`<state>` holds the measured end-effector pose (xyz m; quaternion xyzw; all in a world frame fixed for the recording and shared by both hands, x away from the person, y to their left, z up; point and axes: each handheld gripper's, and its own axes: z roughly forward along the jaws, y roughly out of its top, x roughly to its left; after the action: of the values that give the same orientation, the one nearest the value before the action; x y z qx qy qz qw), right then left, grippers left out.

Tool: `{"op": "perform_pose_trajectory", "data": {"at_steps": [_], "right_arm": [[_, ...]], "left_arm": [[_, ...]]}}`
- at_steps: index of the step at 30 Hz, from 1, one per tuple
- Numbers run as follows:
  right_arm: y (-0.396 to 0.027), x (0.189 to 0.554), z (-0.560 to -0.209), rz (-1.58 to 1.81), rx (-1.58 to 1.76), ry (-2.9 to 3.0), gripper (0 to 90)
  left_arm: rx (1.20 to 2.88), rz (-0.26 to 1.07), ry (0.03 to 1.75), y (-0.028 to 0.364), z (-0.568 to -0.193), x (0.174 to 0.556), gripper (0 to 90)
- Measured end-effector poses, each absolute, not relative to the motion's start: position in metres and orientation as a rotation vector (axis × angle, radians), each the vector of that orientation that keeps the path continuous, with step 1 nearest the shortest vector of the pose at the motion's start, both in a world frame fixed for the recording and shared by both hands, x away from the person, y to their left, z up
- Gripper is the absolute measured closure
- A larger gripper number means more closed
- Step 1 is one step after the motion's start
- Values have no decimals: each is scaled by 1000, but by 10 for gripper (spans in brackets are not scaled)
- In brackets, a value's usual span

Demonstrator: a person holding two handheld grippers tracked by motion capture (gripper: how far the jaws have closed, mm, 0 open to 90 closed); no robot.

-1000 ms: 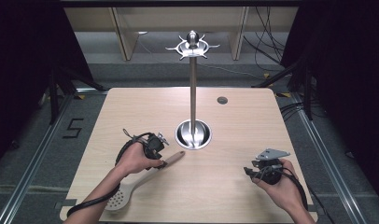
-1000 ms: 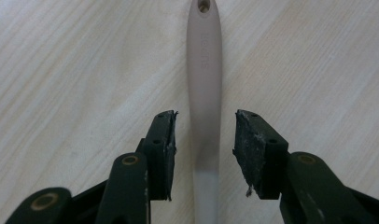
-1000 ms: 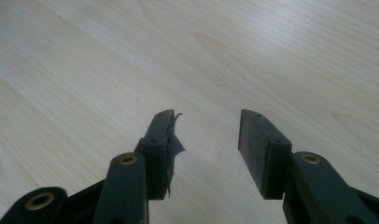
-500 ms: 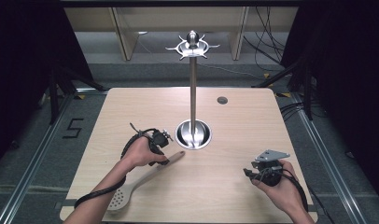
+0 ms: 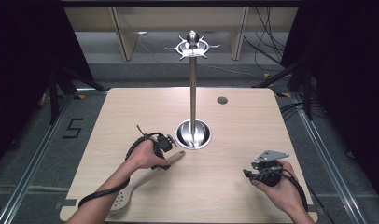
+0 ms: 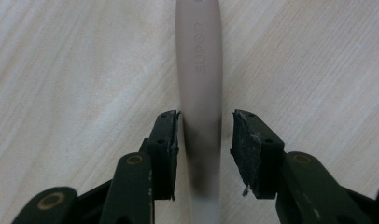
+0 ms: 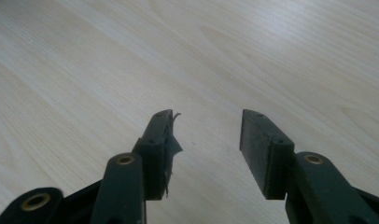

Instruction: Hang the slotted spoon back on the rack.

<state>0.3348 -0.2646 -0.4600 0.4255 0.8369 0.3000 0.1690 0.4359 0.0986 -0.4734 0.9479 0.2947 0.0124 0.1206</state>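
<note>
Our left gripper (image 6: 204, 135) sits low over the table with its jaws parted and the beige handle of a slotted spatula (image 6: 199, 70) running up between them. The left pad seems to brush the handle while the right one stands just clear, so we read this as lined up for a grasp, not yet clamped. Straddling the handle near its end makes sense: it is the narrowest part, and the jaws meet it square.

In the high view the left gripper (image 5: 162, 145) is above that handle end, and the spatula (image 5: 131, 186) lies flat on the wooden table (image 5: 253, 116), head toward the near edge, its handle tip pointing at the round base of the metal utensil stand (image 5: 193, 93). We guess the hooked crown on the stand is where it belongs.

Our right gripper (image 7: 206, 135) is spread wide over bare wood, holding nothing, parked near the right edge (image 5: 267, 170).

The left hand (image 5: 143, 157) covers part of the handle, and raised lettering on it is too blurred to read.
</note>
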Motion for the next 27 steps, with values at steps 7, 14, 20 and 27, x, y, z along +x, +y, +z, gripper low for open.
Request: {"op": "perform_pose_trajectory", "data": {"at_steps": [7,14,20,27], "right_arm": [[-265,335,-460,850,1214,2381,547],[-264,334,-461,846,1226,2383,545],[-264,334,-461,837,1219,2390,542],[-264,335,-461,838,1222,2389,537]], "left_arm": [[2844,28,842,95,-476,438,642],[2861,42,887,91,-477,439,696],[2868,63,875,91,-477,436,705],[2802,103,856,97,-470,426,708]]}}
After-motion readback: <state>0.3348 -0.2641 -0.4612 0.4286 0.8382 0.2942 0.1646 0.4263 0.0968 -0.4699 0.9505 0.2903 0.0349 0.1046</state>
